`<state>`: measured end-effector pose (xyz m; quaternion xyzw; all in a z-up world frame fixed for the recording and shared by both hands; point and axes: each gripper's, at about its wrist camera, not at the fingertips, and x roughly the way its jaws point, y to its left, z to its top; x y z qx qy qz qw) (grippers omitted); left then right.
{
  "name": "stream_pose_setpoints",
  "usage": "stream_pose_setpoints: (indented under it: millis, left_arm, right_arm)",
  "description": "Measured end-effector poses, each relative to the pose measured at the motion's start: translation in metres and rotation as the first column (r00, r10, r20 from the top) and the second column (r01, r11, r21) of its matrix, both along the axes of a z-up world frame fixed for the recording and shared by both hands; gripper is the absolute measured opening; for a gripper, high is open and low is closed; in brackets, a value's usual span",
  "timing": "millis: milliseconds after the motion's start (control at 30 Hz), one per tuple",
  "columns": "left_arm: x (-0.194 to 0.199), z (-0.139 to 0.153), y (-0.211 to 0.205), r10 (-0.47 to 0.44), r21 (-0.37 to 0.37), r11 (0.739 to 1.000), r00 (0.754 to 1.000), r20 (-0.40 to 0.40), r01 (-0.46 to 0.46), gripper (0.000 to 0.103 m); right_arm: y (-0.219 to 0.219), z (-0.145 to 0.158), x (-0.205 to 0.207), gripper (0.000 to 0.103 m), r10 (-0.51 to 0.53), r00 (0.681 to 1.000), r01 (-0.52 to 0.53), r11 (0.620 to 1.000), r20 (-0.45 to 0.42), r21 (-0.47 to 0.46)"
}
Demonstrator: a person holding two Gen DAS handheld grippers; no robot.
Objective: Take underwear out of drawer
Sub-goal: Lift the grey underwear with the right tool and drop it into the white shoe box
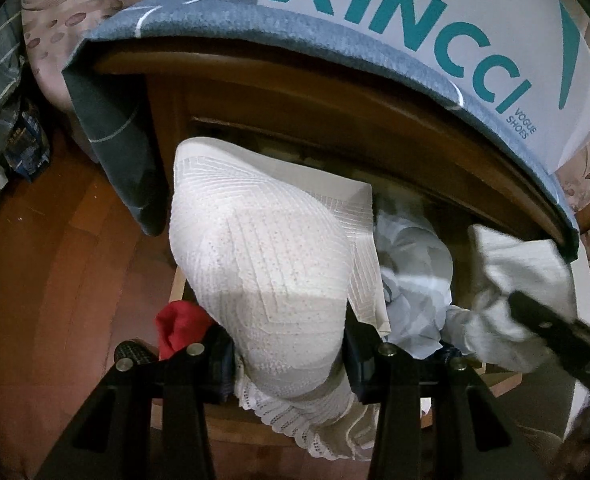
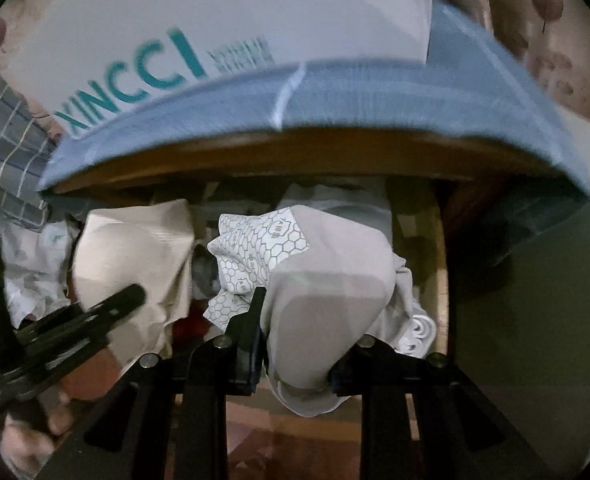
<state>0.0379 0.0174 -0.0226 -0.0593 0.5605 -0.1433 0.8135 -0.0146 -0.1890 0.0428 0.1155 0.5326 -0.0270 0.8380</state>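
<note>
Both hand-held grippers clamp underwear: left white lace, right grey

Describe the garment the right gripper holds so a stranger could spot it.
Under the white shoe box is the open wooden drawer. The plain grey underwear is clamped in the right gripper; only it has a white honeycomb-printed panel.

White underwear: knitted cloth, ribbed, lace hem. Grey underwear: smooth matt cloth, printed patch at 10 o'clock. Drawer: pale raw wood. Cabinet: glossy brown wood. Cover: felt-like blue cloth. Box: smooth white card.
</note>
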Motion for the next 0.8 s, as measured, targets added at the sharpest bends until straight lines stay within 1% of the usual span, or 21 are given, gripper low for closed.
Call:
stream_pose_setpoints:
  millis: [67, 100, 167, 200, 233, 267, 367, 400, 433, 467, 500, 567, 633, 700, 800]
  left_arm:
    - [0.000, 0.000, 0.001, 0.003, -0.002, 1.000, 1.000, 0.003, -0.003, 0.043]
    - [-0.001, 0.006, 0.000, 0.003, -0.002, 1.000, 1.000, 0.005, -0.003, 0.043]
    - [-0.003, 0.006, 0.000, 0.008, -0.002, 1.000, 1.000, 0.009, -0.008, 0.043]
    - [-0.003, 0.007, 0.001, 0.007, -0.004, 1.000, 1.000, 0.010, -0.007, 0.043]
    - [-0.003, 0.007, 0.000, 0.007, -0.005, 1.000, 1.000, 0.010, -0.007, 0.043]
    - [-0.003, 0.007, 0.001, 0.007, -0.005, 1.000, 1.000, 0.011, -0.007, 0.043]
    - [-0.005, 0.008, 0.001, 0.006, 0.009, 1.000, 1.000, 0.019, -0.006, 0.043]
    - [-0.005, 0.007, -0.002, 0.006, 0.020, 1.000, 1.000, 0.026, -0.006, 0.043]
    - [-0.006, 0.009, -0.004, 0.003, 0.042, 0.999, 0.999, 0.043, -0.005, 0.043]
    - [-0.004, 0.011, -0.004, 0.001, 0.047, 0.999, 0.999, 0.051, -0.003, 0.043]
    - [-0.004, 0.012, -0.004, -0.003, 0.048, 0.999, 0.998, 0.057, 0.000, 0.043]
    - [-0.005, 0.012, -0.005, -0.007, 0.032, 0.999, 0.998, 0.055, 0.006, 0.043]
    - [-0.003, 0.011, -0.005, -0.008, 0.035, 0.999, 0.999, 0.050, 0.007, 0.043]
    - [-0.002, 0.010, -0.006, -0.009, 0.040, 0.999, 0.999, 0.050, 0.007, 0.043]
    - [-0.001, 0.011, -0.008, -0.009, 0.075, 0.997, 0.997, 0.078, 0.003, 0.043]
  right_arm:
    - [0.002, 0.015, -0.006, 0.022, 0.014, 1.000, -0.014, 1.000, 0.018, -0.003]
    - [0.002, 0.030, -0.011, 0.022, 0.020, 0.999, -0.020, 1.000, 0.035, -0.002]
    - [0.002, 0.050, -0.016, 0.022, 0.026, 0.998, -0.026, 1.000, 0.062, -0.006]
    - [0.004, 0.068, -0.018, 0.022, 0.035, 0.995, -0.033, 0.999, 0.089, -0.024]
    - [0.004, 0.076, -0.019, 0.022, 0.039, 0.994, -0.036, 0.999, 0.104, -0.031]
    - [0.003, 0.095, -0.020, 0.022, 0.039, 0.991, -0.036, 0.999, 0.131, -0.031]
    - [0.003, 0.132, -0.011, 0.022, 0.049, 0.979, -0.040, 0.998, 0.197, -0.048]
    - [0.004, 0.153, -0.007, 0.022, 0.055, 0.971, -0.039, 0.997, 0.234, -0.070]
    - [0.004, 0.164, -0.002, 0.022, 0.054, 0.965, -0.034, 0.996, 0.256, -0.083]
    - [0.005, 0.177, 0.003, 0.022, 0.053, 0.960, -0.027, 0.995, 0.277, -0.095]
    - [0.006, 0.192, 0.017, 0.022, 0.057, 0.952, -0.022, 0.993, 0.302, -0.119]
    - [0.004, 0.207, 0.037, 0.022, 0.055, 0.939, -0.002, 0.988, 0.340, -0.155]
    - [0.002, 0.217, 0.057, 0.022, 0.051, 0.936, 0.006, 0.987, 0.349, -0.161]
    - [-0.001, 0.220, 0.080, 0.023, 0.046, 0.933, 0.022, 0.983, 0.357, -0.183]
    - [-0.007, 0.210, 0.109, 0.023, 0.039, 0.944, 0.034, 0.976, 0.327, -0.214]
